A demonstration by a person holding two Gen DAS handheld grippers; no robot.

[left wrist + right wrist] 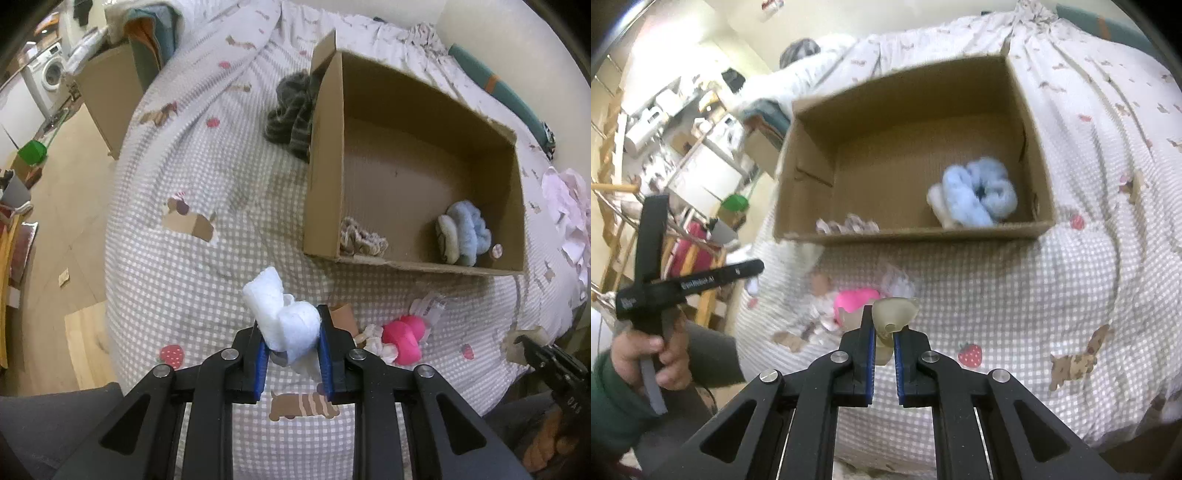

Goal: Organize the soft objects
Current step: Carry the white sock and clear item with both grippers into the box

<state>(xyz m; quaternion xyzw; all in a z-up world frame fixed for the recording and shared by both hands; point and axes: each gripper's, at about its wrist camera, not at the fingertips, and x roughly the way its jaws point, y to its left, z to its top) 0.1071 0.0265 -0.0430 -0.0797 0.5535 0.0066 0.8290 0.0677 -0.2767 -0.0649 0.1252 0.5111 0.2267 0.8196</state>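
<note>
Scrunchies [463, 234] are already sitting in the box [515, 206]. Left gripper [291, 341] is clamping a white sock [284, 314], right gripper [884, 332] pinching something beige [895, 312] (pink toy [402, 338] is waiting).

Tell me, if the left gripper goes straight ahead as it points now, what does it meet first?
Probably the bedspread. The left gripper, shut on a white sock, points just left of the box. Depth is unclear.
</note>
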